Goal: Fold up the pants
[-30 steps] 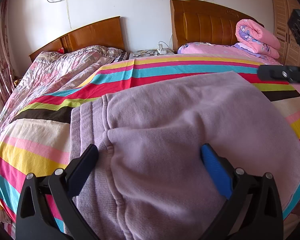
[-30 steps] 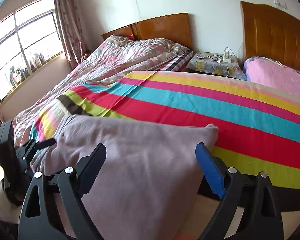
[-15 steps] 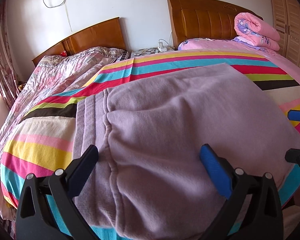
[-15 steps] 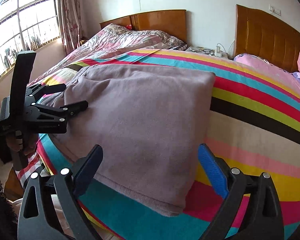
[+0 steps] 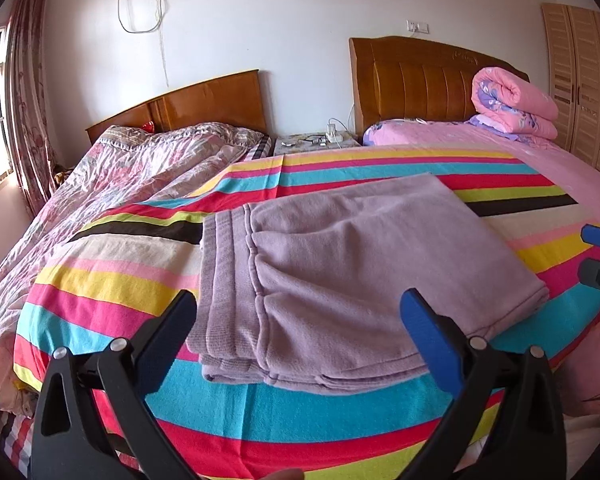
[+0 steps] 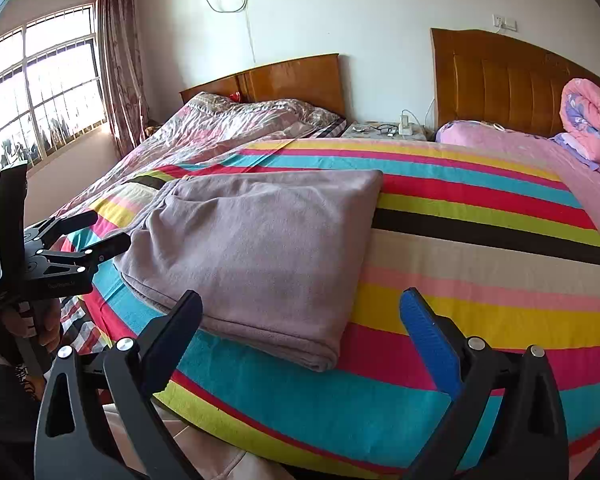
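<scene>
The lilac pants lie folded in a flat rectangle on the striped blanket, waistband at the left end. My left gripper hovers open just short of their near edge, with nothing between its fingers. In the right wrist view the pants sit left of centre on the blanket. My right gripper is off their near right corner, its jaws opening and holding nothing. Each gripper shows in the other's view: the left beside the waistband end, the right at the far right edge.
A second bed with a floral quilt adjoins on the left, by a window. A nightstand with chargers stands between two wooden headboards. A rolled pink quilt lies at the back right, near a wardrobe. A hand holds the left gripper.
Both grippers have drawn back from the pants toward the bed's near edge, and the left has risen a little. The pants stay folded on the blanket.
</scene>
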The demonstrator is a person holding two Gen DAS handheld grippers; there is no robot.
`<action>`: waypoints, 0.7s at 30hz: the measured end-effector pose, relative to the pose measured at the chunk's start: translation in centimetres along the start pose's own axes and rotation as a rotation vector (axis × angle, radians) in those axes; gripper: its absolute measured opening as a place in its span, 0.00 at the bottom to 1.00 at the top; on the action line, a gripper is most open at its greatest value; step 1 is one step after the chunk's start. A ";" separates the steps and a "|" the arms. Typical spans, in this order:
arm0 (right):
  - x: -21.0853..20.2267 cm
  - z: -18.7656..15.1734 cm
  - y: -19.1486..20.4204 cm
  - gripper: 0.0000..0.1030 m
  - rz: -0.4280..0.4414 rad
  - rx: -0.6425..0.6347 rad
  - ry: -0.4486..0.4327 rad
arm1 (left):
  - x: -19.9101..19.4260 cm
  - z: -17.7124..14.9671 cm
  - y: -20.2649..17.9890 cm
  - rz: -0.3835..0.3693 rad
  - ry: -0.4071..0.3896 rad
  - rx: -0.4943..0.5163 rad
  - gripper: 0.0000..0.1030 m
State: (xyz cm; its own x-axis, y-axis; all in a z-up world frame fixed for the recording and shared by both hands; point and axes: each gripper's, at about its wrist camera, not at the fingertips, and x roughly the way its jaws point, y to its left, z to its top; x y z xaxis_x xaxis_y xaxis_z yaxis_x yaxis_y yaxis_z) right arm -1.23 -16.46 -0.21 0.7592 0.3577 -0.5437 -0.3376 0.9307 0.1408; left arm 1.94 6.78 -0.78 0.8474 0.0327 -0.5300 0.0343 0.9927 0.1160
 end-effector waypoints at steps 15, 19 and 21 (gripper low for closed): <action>-5.3 -3.3 0.7 0.93 -0.115 0.048 -0.084 | -5.3 -1.1 -4.8 0.009 -0.111 0.006 0.99; -5.7 -3.4 0.5 0.93 -0.126 0.057 -0.098 | -5.2 -1.4 -5.1 0.001 -0.111 0.013 0.99; -5.7 -3.5 0.5 0.93 -0.128 0.056 -0.100 | -5.1 -1.5 -5.1 0.000 -0.111 0.008 0.99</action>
State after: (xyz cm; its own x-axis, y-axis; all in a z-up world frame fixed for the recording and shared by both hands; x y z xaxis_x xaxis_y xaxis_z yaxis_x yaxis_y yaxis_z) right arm -7.66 -18.32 0.06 0.8464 0.2395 -0.4756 -0.2052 0.9709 0.1237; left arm -3.36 1.77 0.12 0.9008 0.0192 -0.4339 0.0380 0.9917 0.1227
